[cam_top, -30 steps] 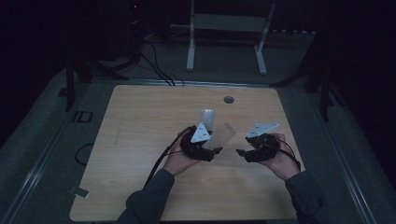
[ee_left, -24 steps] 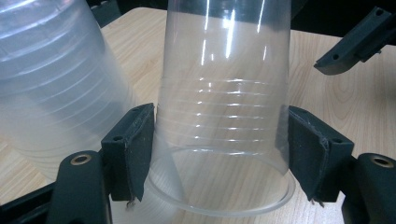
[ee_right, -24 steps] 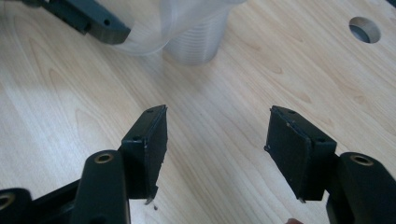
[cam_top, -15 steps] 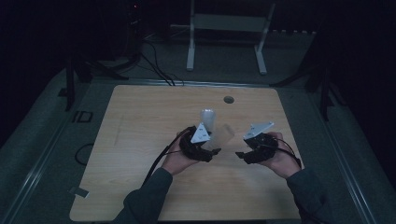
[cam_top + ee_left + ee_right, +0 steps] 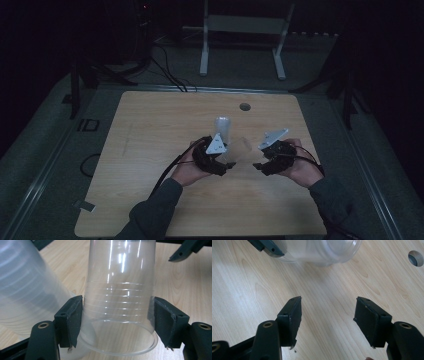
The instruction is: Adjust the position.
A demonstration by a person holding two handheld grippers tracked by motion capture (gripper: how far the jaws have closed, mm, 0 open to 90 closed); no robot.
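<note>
My left gripper (image 5: 117, 301) is shut on a clear plastic cup (image 5: 120, 285), its pads pressing on the ribbed wall near the rim. In the high view the cup (image 5: 243, 148) lies tilted on its side just over the table, base toward my right gripper (image 5: 260, 158), with my left gripper (image 5: 228, 159) on its left. A stack of clear cups (image 5: 222, 126) rises just behind the left gripper and looms blurred at the left as the stack (image 5: 27, 290). My right gripper (image 5: 329, 301) stands open over bare wood, a short way from the cup (image 5: 319, 250).
The wooden table (image 5: 150, 150) has a round hole (image 5: 244, 106) near its far edge, seen also as the hole (image 5: 415, 258). Cables trail from both grippers toward the person. A metal stand (image 5: 240, 40) is on the floor beyond the table.
The right gripper has drifted slightly left, toward the cup. The left gripper and the cup it holds have stayed put.
</note>
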